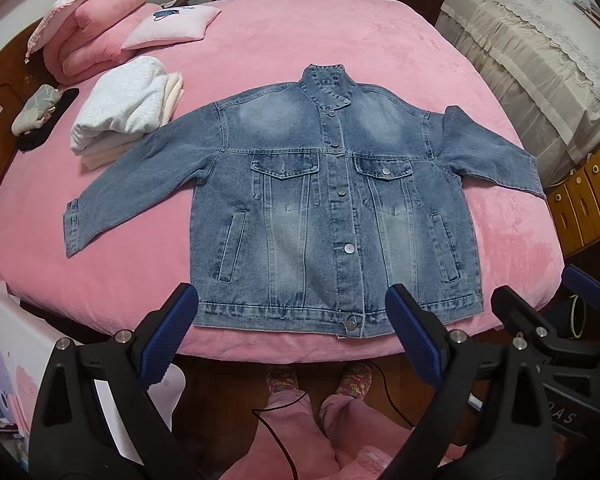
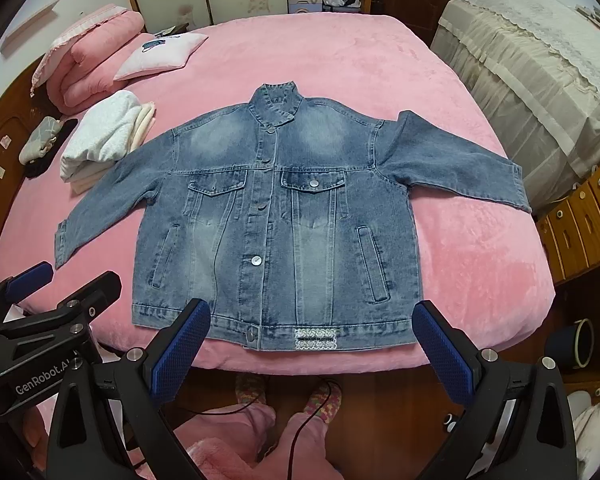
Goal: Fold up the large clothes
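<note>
Covering almost the whole view: a pink bed [image 1: 340,52], its near edge running just above the floor. Lying flat in the middle of it, front side up and buttoned: a blue denim jacket [image 1: 300,208], collar pointing to the far side, hem reaching close to the near edge, both sleeves spreading outward and a little downward on the cover. On the hem in the right wrist view, a small pale label [image 2: 315,339].

Standing at the right of the bed: furniture under a beige lace cloth [image 2: 540,80], and below it wooden drawers [image 1: 584,204]. Resting at the far left corner: a folded pink quilt [image 1: 100,28] with a pink cushion [image 1: 172,26] just beside it. Sitting near the left sleeve, touching it or nearly so: a stack of folded white clothes [image 1: 124,108]. Further left, a small grey item on something black, too small for telling more.

Hovering over the near edge of the bed, apart from the denim: the left gripper [image 1: 292,336], released, blue pads standing wide. Doing the same just beside it: the right gripper [image 2: 312,348], also released and grasping nothing.

Showing below, on the wooden floor: legs in pink trousers [image 1: 300,420] and patterned slippers [image 2: 320,396].
</note>
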Tool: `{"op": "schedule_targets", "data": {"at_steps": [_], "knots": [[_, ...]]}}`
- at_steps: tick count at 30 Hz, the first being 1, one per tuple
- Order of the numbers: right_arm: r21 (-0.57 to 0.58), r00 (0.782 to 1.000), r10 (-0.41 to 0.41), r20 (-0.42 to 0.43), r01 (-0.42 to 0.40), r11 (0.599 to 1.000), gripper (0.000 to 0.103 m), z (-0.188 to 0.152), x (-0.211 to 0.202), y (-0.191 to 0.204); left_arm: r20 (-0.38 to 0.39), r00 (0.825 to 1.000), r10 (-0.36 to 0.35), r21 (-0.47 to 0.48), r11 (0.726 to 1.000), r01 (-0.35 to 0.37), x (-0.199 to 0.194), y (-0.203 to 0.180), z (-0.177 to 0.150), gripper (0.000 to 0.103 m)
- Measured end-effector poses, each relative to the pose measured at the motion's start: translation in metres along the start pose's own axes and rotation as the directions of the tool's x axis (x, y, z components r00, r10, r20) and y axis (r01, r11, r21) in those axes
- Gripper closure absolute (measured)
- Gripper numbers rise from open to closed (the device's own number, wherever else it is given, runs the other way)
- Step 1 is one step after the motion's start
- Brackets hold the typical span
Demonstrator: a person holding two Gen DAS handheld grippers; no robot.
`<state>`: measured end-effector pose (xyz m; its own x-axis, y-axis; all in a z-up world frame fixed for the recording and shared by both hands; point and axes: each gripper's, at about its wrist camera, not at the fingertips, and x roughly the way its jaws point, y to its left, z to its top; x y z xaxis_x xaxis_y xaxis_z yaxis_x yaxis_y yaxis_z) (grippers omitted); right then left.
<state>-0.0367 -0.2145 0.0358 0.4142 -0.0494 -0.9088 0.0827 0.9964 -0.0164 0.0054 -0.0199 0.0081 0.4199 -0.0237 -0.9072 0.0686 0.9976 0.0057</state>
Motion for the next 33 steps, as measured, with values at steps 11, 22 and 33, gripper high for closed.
{"op": "schedule_targets", "data": {"at_steps": [11, 22, 33], "knots": [[-0.018, 1.000, 0.013, 0.001, -0.013, 1.000, 0.000, 0.013, 0.001, -0.016, -0.002, 1.000, 0.006, -0.023, 1.000, -0.006, 0.002, -0.007, 0.004, 0.010], [-0.080, 0.999, 0.020, 0.025, -0.018, 0.997, 0.000, 0.035, 0.015, -0.043, 0.000, 1.000, 0.007, -0.114, 0.993, -0.007, 0.010, -0.028, 0.012, 0.009], [-0.149, 0.997, 0.060, 0.041, -0.053, 0.987, 0.000, 0.044, 0.031, -0.072, -0.020, 0.999, 0.041, -0.233, 0.971, -0.045, 0.026, -0.042, 0.007, 0.008]]}}
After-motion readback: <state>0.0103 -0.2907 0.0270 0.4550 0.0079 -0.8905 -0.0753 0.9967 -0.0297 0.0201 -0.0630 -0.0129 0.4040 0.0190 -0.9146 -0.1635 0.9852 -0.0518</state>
